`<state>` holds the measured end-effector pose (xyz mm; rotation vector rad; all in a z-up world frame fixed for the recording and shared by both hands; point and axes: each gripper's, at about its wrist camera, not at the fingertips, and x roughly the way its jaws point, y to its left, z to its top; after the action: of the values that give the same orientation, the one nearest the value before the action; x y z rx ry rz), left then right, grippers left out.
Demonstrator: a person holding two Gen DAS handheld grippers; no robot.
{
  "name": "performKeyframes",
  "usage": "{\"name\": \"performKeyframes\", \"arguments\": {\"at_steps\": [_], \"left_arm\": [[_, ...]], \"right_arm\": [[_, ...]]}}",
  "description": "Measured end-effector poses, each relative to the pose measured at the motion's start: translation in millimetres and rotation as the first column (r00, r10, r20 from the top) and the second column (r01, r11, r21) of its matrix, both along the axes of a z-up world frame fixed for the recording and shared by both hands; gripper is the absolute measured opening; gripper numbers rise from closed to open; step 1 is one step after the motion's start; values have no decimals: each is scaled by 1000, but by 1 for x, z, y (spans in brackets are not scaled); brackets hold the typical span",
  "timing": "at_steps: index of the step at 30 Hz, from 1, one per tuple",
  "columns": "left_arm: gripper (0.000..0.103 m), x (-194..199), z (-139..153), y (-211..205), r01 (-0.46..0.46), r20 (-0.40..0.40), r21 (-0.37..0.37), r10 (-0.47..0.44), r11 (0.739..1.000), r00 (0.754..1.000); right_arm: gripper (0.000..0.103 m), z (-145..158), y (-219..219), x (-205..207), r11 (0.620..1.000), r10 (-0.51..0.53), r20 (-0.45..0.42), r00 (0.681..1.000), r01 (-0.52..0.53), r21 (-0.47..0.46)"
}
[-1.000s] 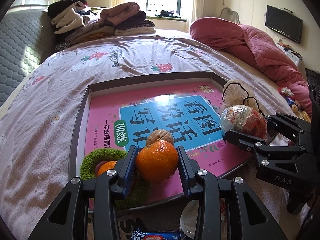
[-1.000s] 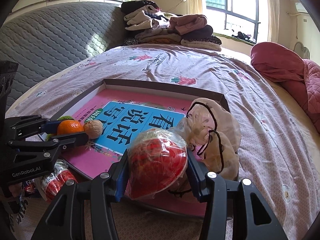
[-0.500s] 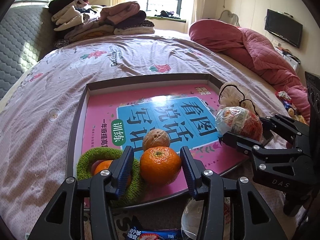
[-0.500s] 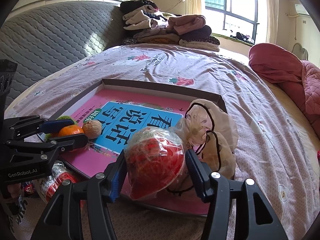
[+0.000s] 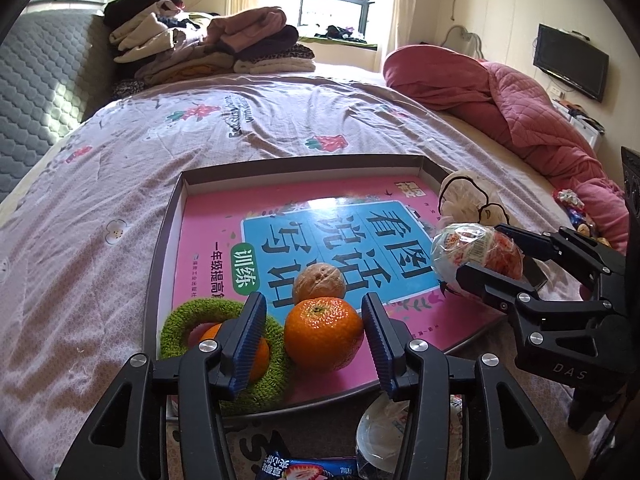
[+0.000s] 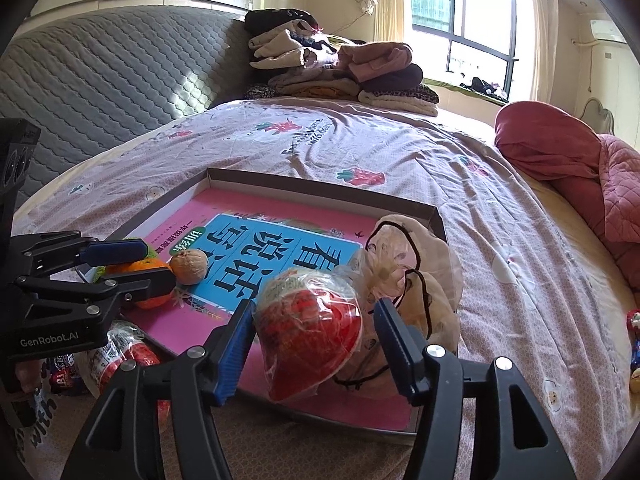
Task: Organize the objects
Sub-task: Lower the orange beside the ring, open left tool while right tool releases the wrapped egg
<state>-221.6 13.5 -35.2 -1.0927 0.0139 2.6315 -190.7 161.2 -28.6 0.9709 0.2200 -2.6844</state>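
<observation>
Both tongs are standing spread over the near edge of a shallow tray (image 5: 168,240) lying on the bed (image 5: 100,184). Left tongs (image 5: 314,330), low in the middle of the left wrist view, are flanking an orange (image 5: 323,334) sitting on the tray, with a clear gap showing at the left pad, while the right pad is sitting just beside the fruit; whether it is touching cannot be told. Right tongs (image 6: 314,338), low in the centre of the right wrist view, are widening at this moment around a red snack wrapped in clear plastic (image 6: 308,326), which is resting on the tray's near right part with a gap showing on each side. A walnut (image 5: 319,283) is lying just behind the orange, on the pink and blue book cover (image 5: 332,236) filling the tray. A green fuzzy ring (image 5: 188,320) is lying at the tray's lower left corner, circling a second orange (image 5: 260,354) partly hidden by the left finger. A beige pouch with a black cord (image 6: 416,264) is slumping against the tray's right side, just behind the wrapped snack. Folded clothes (image 5: 208,48) are piled at the upper left, and a pink quilt (image 5: 500,108) is bunched at the upper right.
</observation>
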Motion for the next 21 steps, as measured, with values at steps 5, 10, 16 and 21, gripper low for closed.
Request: {"name": "performKeyframes", "arguments": {"at_steps": [5, 10, 16, 21], "left_arm": [[51, 2, 4, 0, -5, -14, -5, 5, 1000, 1000], [51, 3, 8, -3, -12, -23, -1, 12, 1000, 1000], [51, 5, 10, -2, -14, -29, -8, 14, 1000, 999], [51, 10, 14, -1, -17, -39, -15, 16, 1000, 999]], "right_arm": [[60, 4, 1, 1, 1000, -3, -17, 1000, 3, -3], [61, 8, 2, 3, 1000, -3, -31, 1000, 3, -8], [61, 12, 4, 5, 1000, -5, -41, 999, 4, -9], [61, 16, 3, 8, 1000, -4, -54, 999, 3, -8]]}}
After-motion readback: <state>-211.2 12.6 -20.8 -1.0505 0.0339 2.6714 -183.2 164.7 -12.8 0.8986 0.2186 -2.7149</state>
